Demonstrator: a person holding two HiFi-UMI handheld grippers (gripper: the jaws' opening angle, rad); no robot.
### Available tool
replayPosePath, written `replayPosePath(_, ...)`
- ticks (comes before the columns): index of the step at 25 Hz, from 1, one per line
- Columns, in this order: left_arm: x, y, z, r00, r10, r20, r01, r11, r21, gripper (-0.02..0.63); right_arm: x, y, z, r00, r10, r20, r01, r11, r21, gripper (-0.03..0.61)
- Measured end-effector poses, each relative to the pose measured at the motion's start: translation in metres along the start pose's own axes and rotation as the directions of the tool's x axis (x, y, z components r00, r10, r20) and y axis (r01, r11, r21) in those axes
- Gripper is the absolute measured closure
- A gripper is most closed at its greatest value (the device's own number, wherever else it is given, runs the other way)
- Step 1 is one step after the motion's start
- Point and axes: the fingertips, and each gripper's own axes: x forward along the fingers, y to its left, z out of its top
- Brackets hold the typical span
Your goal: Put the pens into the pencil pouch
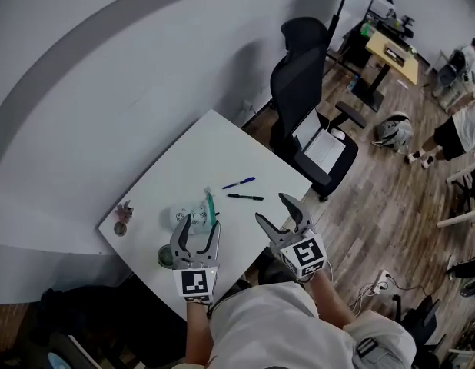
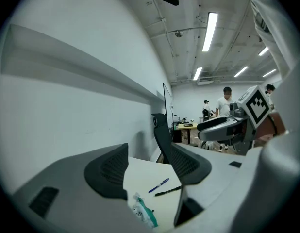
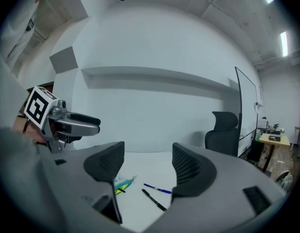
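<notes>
- Light shirt (image 1: pixel 276 325) of the person fills the bottom of the head view, cut off by the frame's edge and hiding the desk's (image 1: pixel 199 148) near corner.
- 1 round, dark-green thing (image 1: pixel 165 257) by the desk's near-left edge is half covered by the left gripper (image 1: pixel 199 233); what it is cannot be told.
- 2 tiny things (image 1: pixel 122 217) at the desk's left corner are too small to name.
- In the left gripper view, the gripper's own body cuts off the pouch's (image 2: pixel 142 212) near end.
- Left gripper (image 2: pixel 147 171): jaws spread wide, nothing between the pads, touching nothing and held above the desk.
- Right gripper (image 3: pixel 147 166): jaws likewise spread, empty, over the near-right edge of the desk (image 1: pixel 274 212).
- Both grippers have grey bodies, dark ribbed pads and a cube of black-and-white square markers.
- Pouch (image 1: pixel 199 210) is soft and crumpled, whitish with a teal strip, lying around the desk's middle, just beyond the left gripper.
- 2 slim pens lie flat between pouch and right corner, apart from each other: 1 blue pen (image 1: pixel 239 183), 1 black pen (image 1: pixel 245 197).
- Desk top is smooth, white and rectangular.
- Black mesh-backed office chair (image 1: pixel 303 75) stands at the far-right edge.
</notes>
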Motion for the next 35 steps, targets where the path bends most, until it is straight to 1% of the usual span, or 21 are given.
replayPosePath(5,0.030,0.002,-0.013,0.998,0.046,-0.033,-0.047,0.999,-0.019,0.350,0.028,-0.023,-0.015,0.997,0.071,-0.032,-0.072,0.997,-0.004,0.285)
replayPosePath(8,0.047,0.005,-0.019,0.995,0.080,-0.058,-0.081,0.996,-0.024,0.351,0.046,-0.036,-0.023,0.990,0.128,-0.052,-0.128,0.992,0.001,0.288)
replayPosePath(12,0.067,0.004,-0.031,0.986,0.122,-0.111,-0.125,0.992,-0.023,0.357,0.066,-0.053,-0.036,0.978,0.192,-0.082,-0.192,0.981,0.008,0.291)
replayPosePath(15,0.079,0.004,-0.044,0.975,0.151,-0.160,-0.157,0.987,-0.026,0.365,0.080,-0.063,-0.050,0.965,0.237,-0.110,-0.238,0.971,0.009,0.300)
replayPosePath(18,0.091,0.001,-0.055,0.963,0.172,-0.207,-0.181,0.983,-0.029,0.371,0.089,-0.071,-0.067,0.946,0.288,-0.149,-0.290,0.957,0.007,0.315)
replayPosePath(21,0.101,-0.003,-0.069,0.952,0.175,-0.251,-0.187,0.982,-0.024,0.380,0.098,-0.075,-0.084,0.926,0.330,-0.185,-0.333,0.943,0.016,0.328)
replayPosePath(26,0.113,-0.014,-0.096,0.933,0.172,-0.318,-0.196,0.980,-0.046,0.391,0.105,-0.077,-0.117,0.887,0.384,-0.258,-0.394,0.919,0.014,0.343)
replayPosePath(31,0.122,-0.026,-0.123,0.915,0.141,-0.378,-0.180,0.981,-0.069,0.402,0.106,-0.074,-0.156,0.838,0.418,-0.351,-0.447,0.895,-0.002,0.371)
replayPosePath(35,0.128,-0.035,-0.143,0.908,0.097,-0.407,-0.146,0.985,-0.089,0.405,0.105,-0.073,-0.184,0.805,0.415,-0.425,-0.459,0.888,-0.002,0.383)
